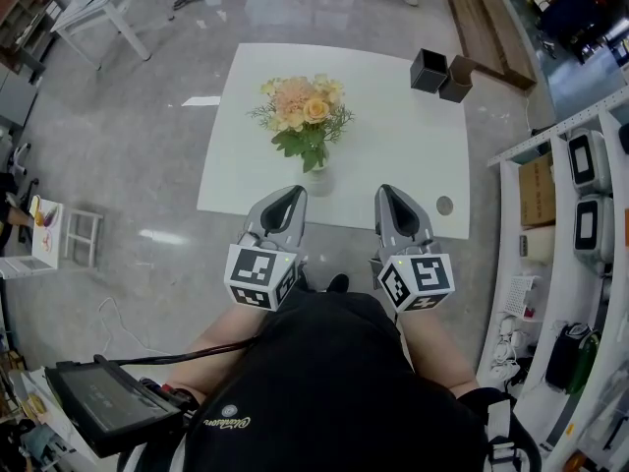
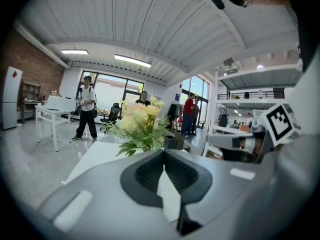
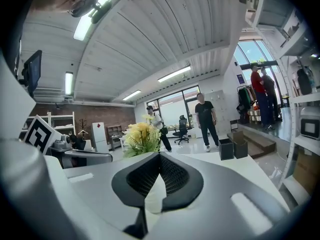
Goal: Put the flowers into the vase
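Observation:
A bouquet of peach and yellow flowers [image 1: 303,114] with green leaves stands in a pale vase [image 1: 317,179] near the front of the white table [image 1: 403,155]. My left gripper [image 1: 291,195] and right gripper [image 1: 387,194] hover side by side at the table's front edge, just short of the vase. Both are shut, with nothing between their pads. In the left gripper view the flowers [image 2: 137,124] rise just beyond the shut left gripper [image 2: 163,152], which hides the vase. From the right gripper [image 3: 159,155] the flowers [image 3: 139,136] show ahead to the left.
Two small square boxes, one black [image 1: 429,70] and one brown [image 1: 456,81], stand at the table's far right corner. A small round disc [image 1: 445,206] lies near its front right edge. White shelving [image 1: 580,195] runs along the right. People stand beyond the table.

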A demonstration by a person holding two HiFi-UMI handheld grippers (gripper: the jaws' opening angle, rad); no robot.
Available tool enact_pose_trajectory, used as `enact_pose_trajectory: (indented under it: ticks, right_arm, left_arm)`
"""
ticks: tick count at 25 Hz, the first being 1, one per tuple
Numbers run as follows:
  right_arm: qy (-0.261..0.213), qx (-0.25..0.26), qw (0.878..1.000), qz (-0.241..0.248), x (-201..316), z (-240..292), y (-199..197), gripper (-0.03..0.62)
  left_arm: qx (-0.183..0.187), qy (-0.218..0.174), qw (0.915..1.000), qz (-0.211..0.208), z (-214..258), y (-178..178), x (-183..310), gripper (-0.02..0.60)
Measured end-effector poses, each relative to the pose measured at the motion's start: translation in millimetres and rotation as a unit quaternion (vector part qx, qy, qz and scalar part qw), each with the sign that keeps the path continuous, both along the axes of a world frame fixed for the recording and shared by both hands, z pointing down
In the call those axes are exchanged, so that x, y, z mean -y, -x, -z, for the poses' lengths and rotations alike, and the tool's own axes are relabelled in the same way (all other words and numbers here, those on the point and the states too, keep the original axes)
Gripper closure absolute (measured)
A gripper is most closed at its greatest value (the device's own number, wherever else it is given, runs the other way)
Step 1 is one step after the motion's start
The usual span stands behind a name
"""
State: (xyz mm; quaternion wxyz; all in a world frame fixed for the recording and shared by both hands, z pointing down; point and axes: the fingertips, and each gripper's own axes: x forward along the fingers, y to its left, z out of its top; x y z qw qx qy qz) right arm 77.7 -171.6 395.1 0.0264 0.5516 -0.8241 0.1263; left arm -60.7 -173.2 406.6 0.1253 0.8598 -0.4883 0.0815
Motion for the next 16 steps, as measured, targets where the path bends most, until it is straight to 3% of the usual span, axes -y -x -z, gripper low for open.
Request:
enact_pose_trajectory:
  ticks: [16]
  right_arm:
    - [0.010, -0.003, 1.000, 0.007, 0.4, -5.0, 5.4, 0.592]
  left_arm:
    - [0.001, 0.001, 1.0000, 0.001, -0.5, 2.0, 0.9, 0.574]
